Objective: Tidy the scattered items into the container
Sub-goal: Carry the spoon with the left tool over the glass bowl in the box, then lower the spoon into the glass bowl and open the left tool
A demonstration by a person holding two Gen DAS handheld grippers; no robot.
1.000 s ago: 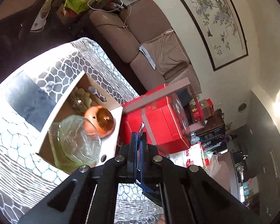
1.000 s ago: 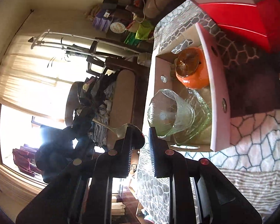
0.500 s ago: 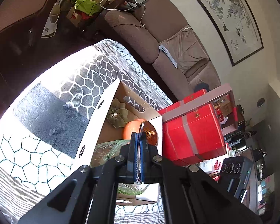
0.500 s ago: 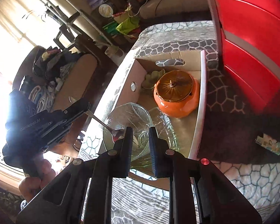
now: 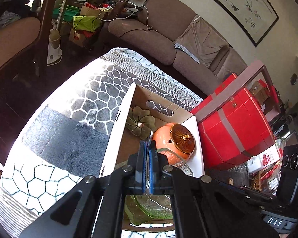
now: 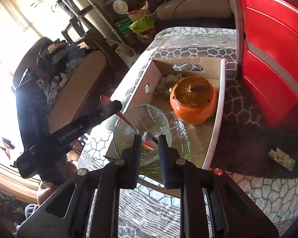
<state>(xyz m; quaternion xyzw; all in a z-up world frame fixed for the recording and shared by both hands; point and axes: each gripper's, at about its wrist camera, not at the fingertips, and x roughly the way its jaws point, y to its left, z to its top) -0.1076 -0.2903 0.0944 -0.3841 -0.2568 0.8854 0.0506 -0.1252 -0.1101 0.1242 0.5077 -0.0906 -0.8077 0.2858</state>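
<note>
The left gripper (image 5: 147, 152), clamped on the spoon (image 6: 149, 141), had carried it from beside the cardboard box (image 6: 218, 103) into the glass bowl (image 6: 147, 115); the right gripper (image 6: 149, 148) waited apart.

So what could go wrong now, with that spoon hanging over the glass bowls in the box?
The left gripper pinches the spoon near its handle end, so it could swivel or slip. Its tip sits over the clear glass bowl; dropped, it might chip the glass. The open right gripper hovers close and could knock the spoon.
</note>
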